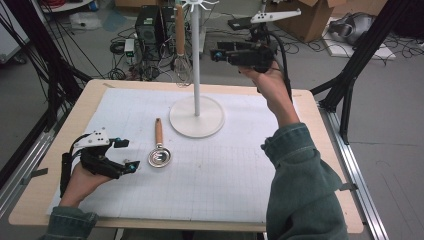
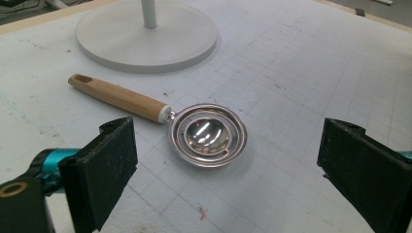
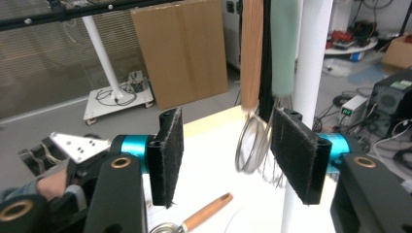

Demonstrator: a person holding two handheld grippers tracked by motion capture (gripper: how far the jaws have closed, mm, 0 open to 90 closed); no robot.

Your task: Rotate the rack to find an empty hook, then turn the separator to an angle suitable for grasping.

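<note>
The left gripper (image 1: 126,155) rests low on the table (image 1: 65,130), fingers (image 2: 102,172) apart, just beside a wooden-handled strainer spoon (image 1: 160,150) lying flat near the white stand (image 1: 196,117). The right gripper (image 1: 220,52) is raised by the pole, fingers (image 3: 167,155) apart before a hanging whisk (image 1: 181,55).

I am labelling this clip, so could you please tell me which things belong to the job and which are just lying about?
Likely in the job:
- strainer spoon
- hanging whisk
- white rack stand
- left hand-held gripper
- right hand-held gripper

Lying about:
- cardboard box
- floor cables
</note>
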